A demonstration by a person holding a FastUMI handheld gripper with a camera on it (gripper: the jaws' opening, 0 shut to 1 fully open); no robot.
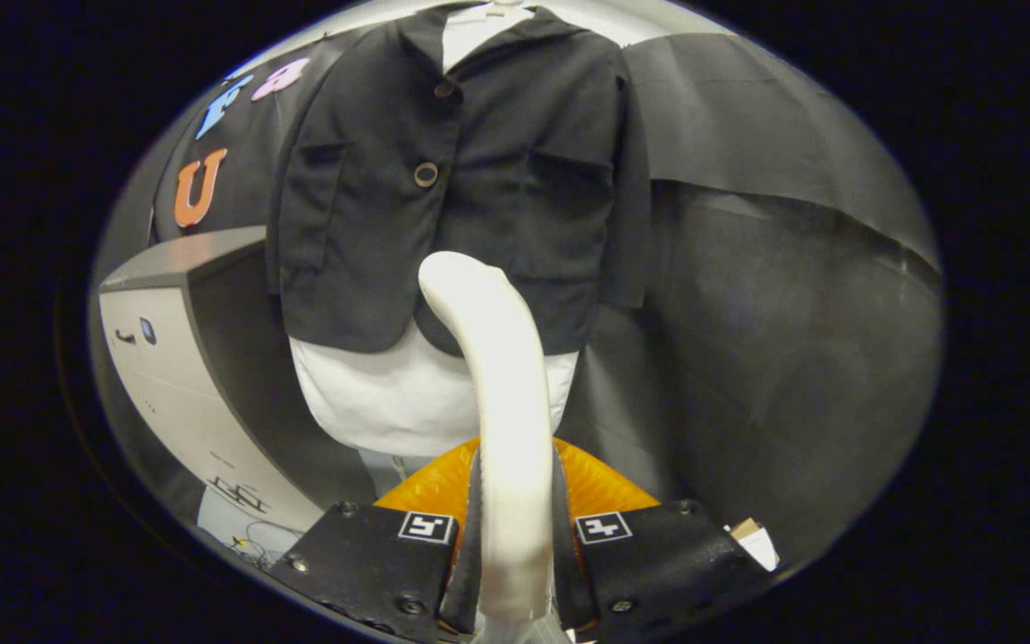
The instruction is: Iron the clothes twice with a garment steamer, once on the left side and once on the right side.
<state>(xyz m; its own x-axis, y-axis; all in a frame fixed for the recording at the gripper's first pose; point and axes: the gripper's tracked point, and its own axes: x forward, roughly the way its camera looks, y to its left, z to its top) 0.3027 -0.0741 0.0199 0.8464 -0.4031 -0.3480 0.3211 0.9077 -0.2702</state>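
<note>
The gripper [515, 537] is at the bottom centre of the frame; both its fingers [470, 555] press on the white handle of the garment steamer [502, 394], which rises between them and bends forward at its top; the steamer head is in front of the lower hem of the dark jacket [452, 188]; the jacket hangs in the upper centre over a white garment [390, 394]; a grey cabinet [175, 358] stands at the left; an orange part [430, 487] shows just behind the fingers.
</note>
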